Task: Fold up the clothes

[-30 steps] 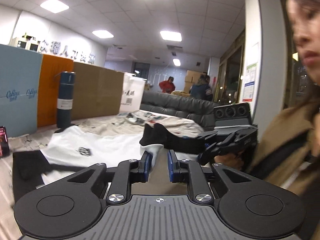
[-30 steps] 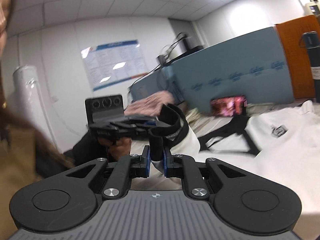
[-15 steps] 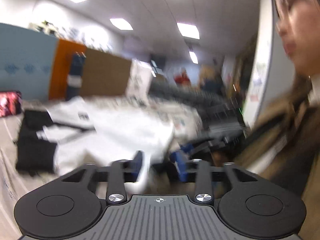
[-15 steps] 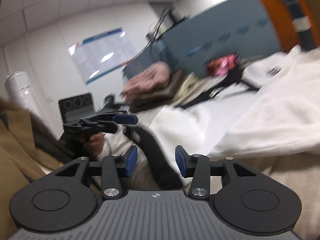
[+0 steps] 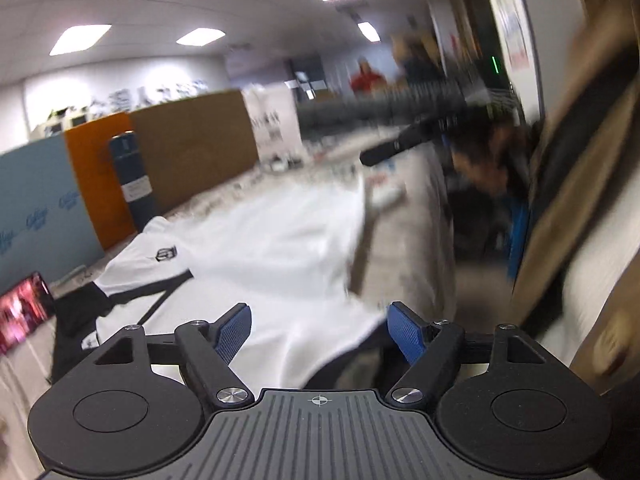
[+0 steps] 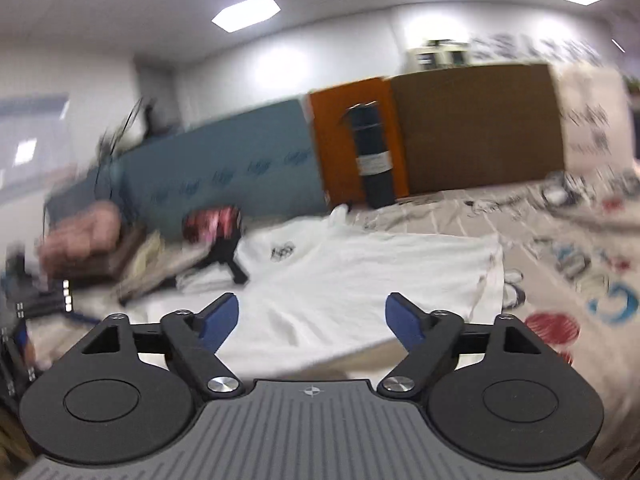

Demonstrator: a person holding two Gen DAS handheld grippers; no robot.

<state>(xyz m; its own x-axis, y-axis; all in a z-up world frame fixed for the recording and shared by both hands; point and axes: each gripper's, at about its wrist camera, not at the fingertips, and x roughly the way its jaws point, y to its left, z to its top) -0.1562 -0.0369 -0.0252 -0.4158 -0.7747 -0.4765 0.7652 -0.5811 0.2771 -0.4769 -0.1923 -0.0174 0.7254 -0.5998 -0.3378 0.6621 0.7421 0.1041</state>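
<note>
White shirt (image 6: pixel 360 276) beyond right tool (image 6: pixel 312 318) (spread).

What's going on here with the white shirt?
A person holding a gripper in each hand is folding clothes. The white T-shirt lies spread on the patterned sheet. Both the left gripper and right gripper have just been opening; their jaws stand wide over the shirt, pressing on nothing.

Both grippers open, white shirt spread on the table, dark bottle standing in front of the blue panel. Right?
Not quite: the right wrist view shows the bottle standing in front of the orange panel, not the blue one. The rest holds: left gripper and right gripper have just opened, nothing between them, and the white shirt lies spread on the table.
</note>
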